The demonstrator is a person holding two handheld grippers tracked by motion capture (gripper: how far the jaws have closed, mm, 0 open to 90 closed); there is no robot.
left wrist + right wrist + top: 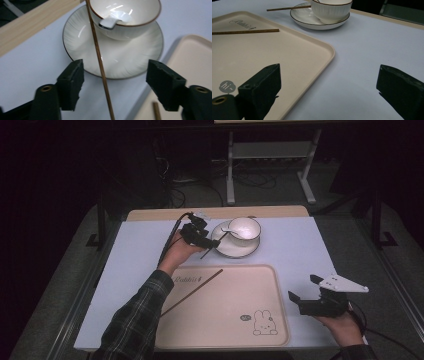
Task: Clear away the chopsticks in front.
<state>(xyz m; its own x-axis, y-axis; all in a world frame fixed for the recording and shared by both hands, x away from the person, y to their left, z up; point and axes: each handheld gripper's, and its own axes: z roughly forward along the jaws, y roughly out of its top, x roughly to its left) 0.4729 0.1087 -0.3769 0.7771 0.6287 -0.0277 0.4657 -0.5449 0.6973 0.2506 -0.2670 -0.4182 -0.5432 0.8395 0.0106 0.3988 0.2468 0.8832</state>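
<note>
at the upper middle of the high view, the left gripper (204, 241) sat just beside the saucer (235, 250), with one chopstick (214, 246) leaning on the saucer's rim. in the left gripper view that chopstick (99, 58) ran up between the two jaws, which stood apart with clear gaps on both sides, so nothing was clamped; whether it had just been let go or was about to be taken, i could not tell. its far end rested against the bowl (125, 17), its near end ran out of the bottom of the frame.

to do this step well, i judged, the stick should settle with its tip on the saucer and not be dragged along when the gripper pulls away (a thin stick rolls easily on a glazed rim). a straight move along the jaws' own line would suit best, keeping the pads off the stick and the bowl unjogged.

at the lower right of the high view, the right gripper (306, 296) hovered over the tabletop (300, 245) beside the tray (225, 340), jaws wide apart and empty.

counted: two chopsticks, the second chopstick (192, 291) lying slantwise on the tray; one bowl, one saucer, one white spoon (112, 21) in the bowl, one tray, two grippers.
</note>
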